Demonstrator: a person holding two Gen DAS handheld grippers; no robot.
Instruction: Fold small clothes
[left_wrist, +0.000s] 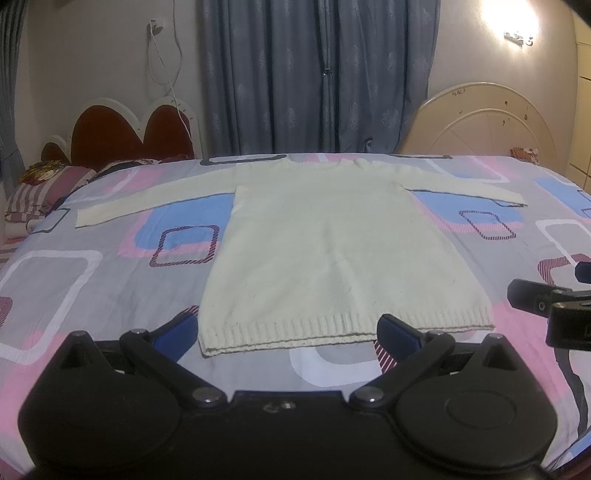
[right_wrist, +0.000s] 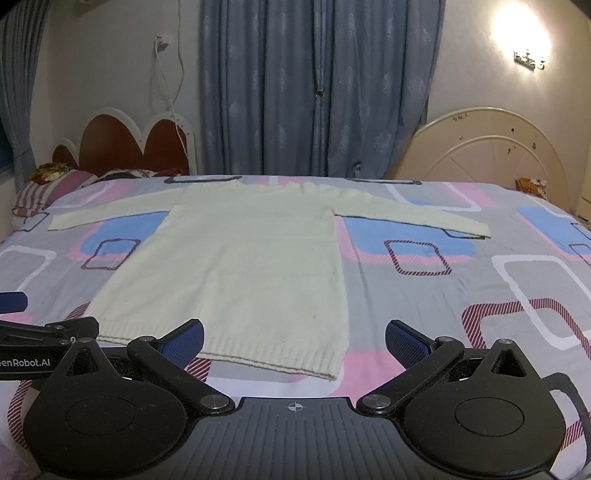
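Note:
A cream knitted sweater (left_wrist: 321, 247) (right_wrist: 236, 266) lies flat on the bed, both long sleeves spread out sideways and the ribbed hem toward me. My left gripper (left_wrist: 286, 334) is open just short of the hem's left half, its blue pads wide apart with nothing between them. My right gripper (right_wrist: 293, 341) is open too, near the hem's right corner, and holds nothing. In the left wrist view the right gripper (left_wrist: 546, 306) shows at the right edge. The left gripper (right_wrist: 40, 343) shows at the left edge of the right wrist view.
The bed carries a grey sheet (left_wrist: 92, 280) patterned with pink, blue and white squares. Striped pillows (left_wrist: 40, 192) and a red headboard (left_wrist: 122, 133) are at the far left. A cream headboard (right_wrist: 491, 151) leans at the far right. Blue curtains (right_wrist: 314, 85) hang behind.

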